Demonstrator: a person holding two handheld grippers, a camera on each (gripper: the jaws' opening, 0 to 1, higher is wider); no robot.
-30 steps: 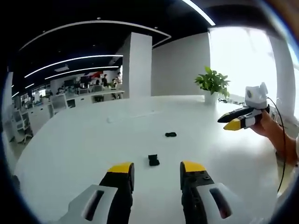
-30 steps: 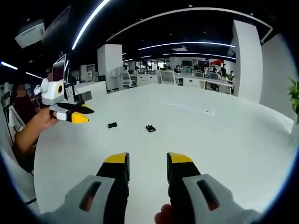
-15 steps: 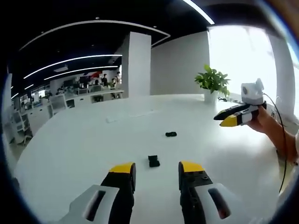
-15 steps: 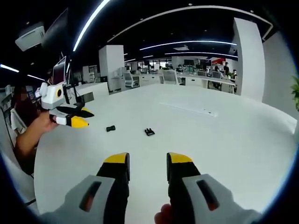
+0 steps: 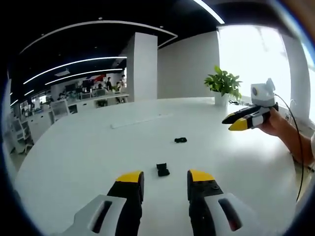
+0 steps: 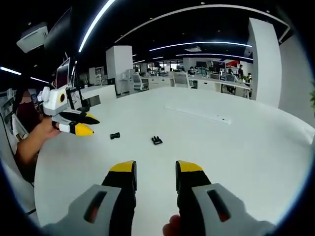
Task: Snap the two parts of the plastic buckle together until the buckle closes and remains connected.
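Observation:
Two small black buckle parts lie apart on the white table (image 5: 74, 157). In the left gripper view one part (image 5: 162, 169) rests just beyond my left gripper (image 5: 165, 178), and the other part (image 5: 180, 140) lies farther off. My left gripper is open with nothing between its yellow-tipped fingers. My right gripper (image 5: 238, 122) hovers at the right, held by a hand above the table. In the right gripper view both parts (image 6: 115, 135) (image 6: 157, 140) sit well ahead of my right gripper (image 6: 156, 168), which is open and holds nothing. My left gripper (image 6: 81, 124) hangs at the left there.
A potted plant (image 5: 224, 86) stands at the table's far edge near a bright window. A thin white strip (image 5: 140, 120) lies farther back on the table. A white pillar (image 5: 142, 69) and office desks with people lie beyond. A cable (image 5: 295, 147) trails from my right gripper.
My right gripper has risen a little and drifted in the left gripper view. Both views have shifted slightly with the hands. The buckle parts lie where they were.

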